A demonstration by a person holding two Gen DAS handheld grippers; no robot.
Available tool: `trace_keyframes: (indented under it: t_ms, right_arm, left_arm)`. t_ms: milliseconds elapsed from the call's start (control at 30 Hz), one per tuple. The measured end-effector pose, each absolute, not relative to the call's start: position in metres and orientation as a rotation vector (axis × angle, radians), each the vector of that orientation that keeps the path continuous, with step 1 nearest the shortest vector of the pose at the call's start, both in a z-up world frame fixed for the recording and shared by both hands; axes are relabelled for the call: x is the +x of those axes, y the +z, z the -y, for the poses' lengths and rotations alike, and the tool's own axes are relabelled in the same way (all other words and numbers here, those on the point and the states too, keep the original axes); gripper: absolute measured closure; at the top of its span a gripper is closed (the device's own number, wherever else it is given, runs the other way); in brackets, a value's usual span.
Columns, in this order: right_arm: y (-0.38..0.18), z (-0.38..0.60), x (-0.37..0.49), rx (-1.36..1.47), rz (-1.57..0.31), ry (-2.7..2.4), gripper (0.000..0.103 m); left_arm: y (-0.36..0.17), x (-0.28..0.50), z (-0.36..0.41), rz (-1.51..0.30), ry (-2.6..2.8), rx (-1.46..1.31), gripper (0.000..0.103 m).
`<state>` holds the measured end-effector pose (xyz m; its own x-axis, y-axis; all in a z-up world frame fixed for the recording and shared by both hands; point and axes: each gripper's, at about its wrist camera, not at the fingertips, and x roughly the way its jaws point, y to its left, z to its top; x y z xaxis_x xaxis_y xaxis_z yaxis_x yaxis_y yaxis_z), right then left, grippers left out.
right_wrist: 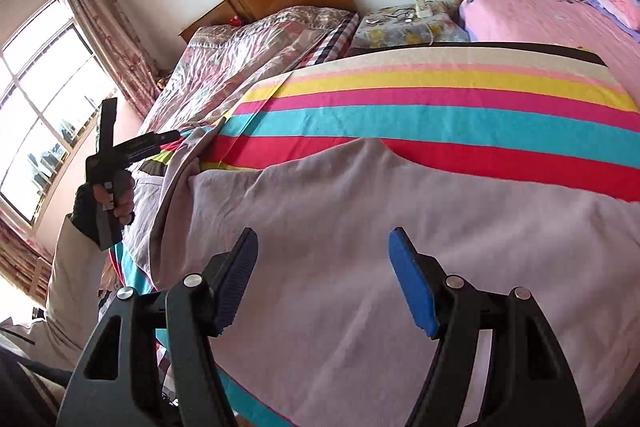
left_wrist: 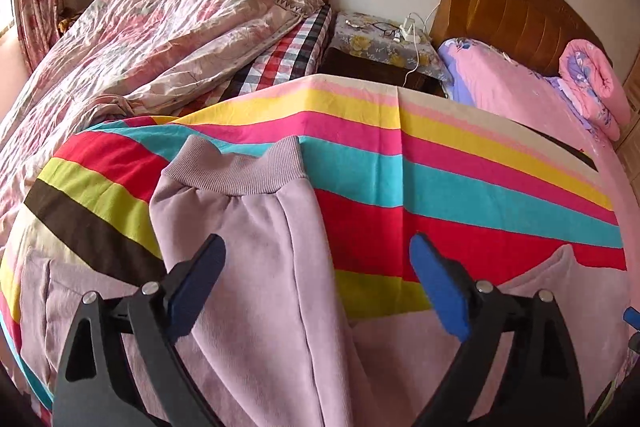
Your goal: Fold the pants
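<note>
While the pants (left_wrist: pixel 256 267) lie spread on the striped sheet (left_wrist: pixel 460 187) of the bed, both grippers hang above them with fingers wide apart and nothing between. The left gripper (left_wrist: pixel 316 279) is over a leg, whose ribbed cuff (left_wrist: pixel 240 171) lies toward the headboard (left_wrist: pixel 520 7). The right gripper (right_wrist: pixel 324 279) is over the broad flat part. Beyond the pants' far edge the sheet is bare.

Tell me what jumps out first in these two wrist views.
The striped sheet, in loud bands of colour, fills the middle of both views. The lilac pants lie across it, ribbed waistband away from the camera in the left view. Both the left gripper and the right gripper hover over the pants with jaws wide apart, holding nothing.
</note>
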<state>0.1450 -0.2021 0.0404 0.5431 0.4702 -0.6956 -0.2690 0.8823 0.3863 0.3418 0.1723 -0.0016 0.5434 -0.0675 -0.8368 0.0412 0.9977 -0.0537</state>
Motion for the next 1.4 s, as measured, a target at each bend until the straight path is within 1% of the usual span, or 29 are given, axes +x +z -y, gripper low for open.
trace_keyframes:
  t_ms: [33,67,133,167,200,300,367,433,500,567,633,700,733,800,833,900,933,967,1000,1033,1100,1133,1167,1200,1233,1300,1400]
  right_arm:
    - [0.039,0.183,0.161,0.228,-0.897,0.472,0.035]
    - [0.037,0.167,0.174,0.215,-0.902,0.502,0.035]
    - [0.034,0.138,0.195,0.184,-0.915,0.538,0.035]
    - [0.032,0.124,0.203,0.175,-0.921,0.562,0.035]
    - [0.032,0.111,0.208,0.171,-0.924,0.595,0.035]
    - [0.032,0.077,0.216,0.138,-0.929,0.662,0.035]
    - [0.033,0.053,0.220,0.116,-0.927,0.715,0.035]
    - [0.029,0.034,0.218,0.095,-0.934,0.774,0.035]
    - [0.020,0.012,0.217,0.057,-0.948,0.816,0.035]
    - [0.012,-0.011,0.219,0.025,-0.973,0.849,0.035]
    - [0.008,-0.037,0.218,-0.014,-0.979,0.906,0.035]
    - [0.007,-0.067,0.220,-0.072,-0.972,0.961,0.037]
    - [0.008,-0.082,0.223,-0.095,-0.966,0.984,0.038]
    - [0.013,-0.114,0.228,-0.132,-0.944,1.029,0.039]
    - [0.016,-0.128,0.229,-0.142,-0.935,1.053,0.040]
    - [0.021,-0.154,0.224,-0.165,-0.939,1.103,0.044]
    - [0.025,-0.164,0.214,-0.186,-0.928,1.137,0.046]
    - [0.029,-0.172,0.201,-0.215,-0.900,1.173,0.050]
    - [0.031,-0.179,0.186,-0.257,-0.868,1.207,0.055]
    - [0.029,-0.184,0.171,-0.313,-0.849,1.228,0.058]
    - [0.020,-0.191,0.142,-0.432,-0.840,1.230,0.070]
    - [0.012,-0.193,0.133,-0.482,-0.838,1.226,0.072]
    - [0.005,-0.195,0.128,-0.526,-0.840,1.215,0.076]
    - [-0.002,-0.195,0.125,-0.561,-0.848,1.199,0.079]
    - [-0.008,-0.193,0.123,-0.589,-0.853,1.182,0.080]
    - [-0.017,-0.190,0.119,-0.631,-0.853,1.161,0.080]
    - [-0.026,-0.190,0.108,-0.743,-0.800,1.123,0.080]
  left_arm:
    - [-0.012,0.357,-0.166,-1.040,-0.066,0.001,0.015]
    - [-0.022,0.369,-0.161,-1.077,-0.071,0.025,0.019]
    - [-0.040,0.382,-0.157,-1.109,-0.028,0.067,0.045]
    - [-0.043,0.385,-0.163,-1.116,-0.005,0.059,0.086]
    - [-0.041,0.383,-0.175,-1.096,-0.003,0.007,0.100]
    - [-0.005,0.341,-0.224,-0.911,0.027,-0.123,0.100]
    - [0.023,0.285,-0.270,-0.793,0.030,-0.261,0.100]
    - [0.036,0.228,-0.319,-0.713,0.085,-0.354,0.100]
    - [0.028,0.179,-0.371,-0.677,0.123,-0.468,0.100]
    - [-0.003,0.150,-0.414,-0.725,0.190,-0.538,0.100]
    - [-0.034,0.130,-0.439,-0.717,0.125,-0.655,0.099]
    - [-0.053,0.121,-0.446,-0.713,0.109,-0.697,0.094]
    - [-0.054,0.120,-0.446,-0.696,0.094,-0.699,0.093]
    - [-0.052,0.120,-0.443,-0.672,0.084,-0.709,0.084]
    - [-0.051,0.120,-0.442,-0.661,0.078,-0.718,0.081]
    - [-0.052,0.123,-0.442,-0.651,0.066,-0.754,0.072]
    - [-0.053,0.126,-0.444,-0.646,0.055,-0.780,0.071]
    - [-0.055,0.129,-0.447,-0.639,0.042,-0.807,0.068]
    - [-0.057,0.129,-0.448,-0.636,0.034,-0.823,0.068]
    - [-0.058,0.130,-0.450,-0.636,0.029,-0.824,0.068]
    - [-0.060,0.134,-0.454,-0.637,0.020,-0.816,0.072]
    - [-0.061,0.134,-0.454,-0.642,0.022,-0.811,0.075]
    - [-0.062,0.134,-0.453,-0.645,0.029,-0.806,0.083]
    - [-0.063,0.135,-0.455,-0.647,0.036,-0.802,0.087]
    - [-0.064,0.134,-0.456,-0.648,0.040,-0.801,0.088]
    - [-0.065,0.133,-0.458,-0.651,0.048,-0.799,0.092]
    - [-0.064,0.133,-0.455,-0.657,0.058,-0.785,0.093]
